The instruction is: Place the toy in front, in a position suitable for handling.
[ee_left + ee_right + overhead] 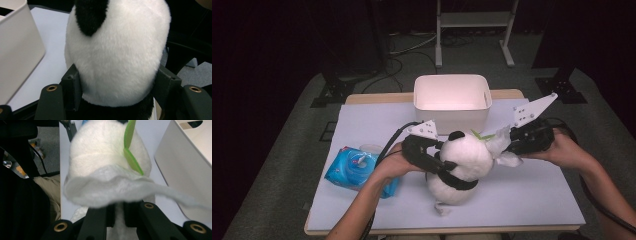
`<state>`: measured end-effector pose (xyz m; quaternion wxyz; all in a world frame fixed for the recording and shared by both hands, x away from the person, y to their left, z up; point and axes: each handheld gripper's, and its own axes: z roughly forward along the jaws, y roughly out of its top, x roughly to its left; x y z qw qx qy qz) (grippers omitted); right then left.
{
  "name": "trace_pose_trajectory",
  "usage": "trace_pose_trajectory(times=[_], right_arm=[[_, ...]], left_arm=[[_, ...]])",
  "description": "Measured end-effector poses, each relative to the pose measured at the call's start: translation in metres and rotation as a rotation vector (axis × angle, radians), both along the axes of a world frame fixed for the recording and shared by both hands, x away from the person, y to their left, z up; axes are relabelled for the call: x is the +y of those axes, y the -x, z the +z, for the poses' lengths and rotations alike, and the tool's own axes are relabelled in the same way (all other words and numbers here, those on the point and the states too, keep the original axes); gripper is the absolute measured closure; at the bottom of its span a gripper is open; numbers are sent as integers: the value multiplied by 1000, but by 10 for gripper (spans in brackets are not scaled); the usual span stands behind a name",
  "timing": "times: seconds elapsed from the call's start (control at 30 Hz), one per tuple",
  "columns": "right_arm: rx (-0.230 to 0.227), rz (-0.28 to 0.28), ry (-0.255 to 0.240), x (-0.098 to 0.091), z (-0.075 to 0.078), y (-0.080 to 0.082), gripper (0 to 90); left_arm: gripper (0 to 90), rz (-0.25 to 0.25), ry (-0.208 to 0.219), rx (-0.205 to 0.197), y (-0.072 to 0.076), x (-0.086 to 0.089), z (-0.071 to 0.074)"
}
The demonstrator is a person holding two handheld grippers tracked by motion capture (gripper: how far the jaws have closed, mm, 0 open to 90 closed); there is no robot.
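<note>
The panda (460, 167) sat upright near the middle of the table (532, 195), just in front of the white bin (452, 95), and wiping was under way. The left gripper (439, 165) reached in from the panda's left side, and the left gripper view showed its 2 jaws flanking the white plush (115, 62), pads against the fur on both sides, so it looked clamped on the toy to steady it. The right gripper (514, 145) was closed on a white wipe (504, 150); in the right gripper view the jaws stood almost together with the wipe (107, 190) bunched above them and draped against the panda's head, beside the green leaf (131, 157). I judged the cleaning to be partway: the wipe was at the head's right side, and the front, back and lower body were probably left to do. How clean any part was could not be told.

Room was fair. The bin stood close behind the panda, so strokes away from the person had little margin. The blue wipe pack (357, 170) lay near the left hand (394, 165), close to the table's left edge. The right half of the table and the strip toward the near edge lay open, giving the right hand (562, 147) space to swing.
</note>
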<state>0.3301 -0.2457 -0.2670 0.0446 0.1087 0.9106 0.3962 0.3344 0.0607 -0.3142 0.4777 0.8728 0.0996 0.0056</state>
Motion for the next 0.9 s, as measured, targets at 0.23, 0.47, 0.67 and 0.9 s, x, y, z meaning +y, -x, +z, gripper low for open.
trace_pose_trajectory(times=[0.23, 0.47, 0.67, 0.9], right_arm=[[-14, 1, 13, 2, -3, 2, 813], [-40, 20, 6, 10, 14, 4, 813], [-32, 29, 22, 14, 10, 3, 813], [-10, 12, 48, 10, -2, 2, 813]], left_arm=[[345, -3, -39, 7, 2, -7, -4], [335, -35, -50, -2, 4, -27, -6], [320, -51, -58, 3, 6, -30, -9], [182, -47, -41, 11, 5, -33, -17]])
